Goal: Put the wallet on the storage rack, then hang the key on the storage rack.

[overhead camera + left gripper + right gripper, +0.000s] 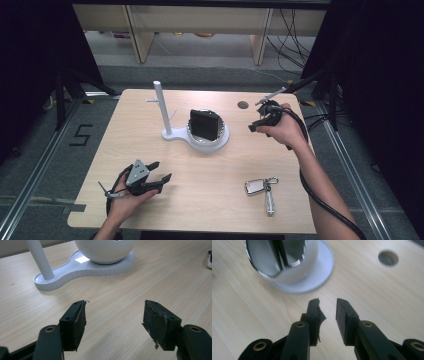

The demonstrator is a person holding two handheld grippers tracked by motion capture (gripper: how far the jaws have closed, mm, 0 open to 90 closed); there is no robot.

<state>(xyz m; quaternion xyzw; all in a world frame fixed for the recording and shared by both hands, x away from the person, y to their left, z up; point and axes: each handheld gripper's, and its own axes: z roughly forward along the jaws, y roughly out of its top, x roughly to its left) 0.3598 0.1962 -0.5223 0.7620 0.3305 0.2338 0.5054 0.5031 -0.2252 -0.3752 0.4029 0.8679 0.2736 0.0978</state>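
Note:
A white stand (176, 135) with a tall post (161, 107) and a round bowl (207, 141) sits mid-table; a black flat item (204, 124) stands in the bowl. A silver car key with a key ring (261, 189) lies at the front right. My left gripper (161, 179) rests at the front left, held in a hand, jaws wide open and empty, pointing at the stand (82, 270). My right gripper (255, 126) hovers just right of the bowl. Its jaws (327, 301) stand a narrow gap apart with nothing between them, the bowl (287, 272) just ahead.
A round cable hole (243, 105) lies in the tabletop behind my right gripper. The wooden table (210, 200) ends close to the person at the front. Dark curtains and metal rails flank it; shelving legs stand beyond the far edge.

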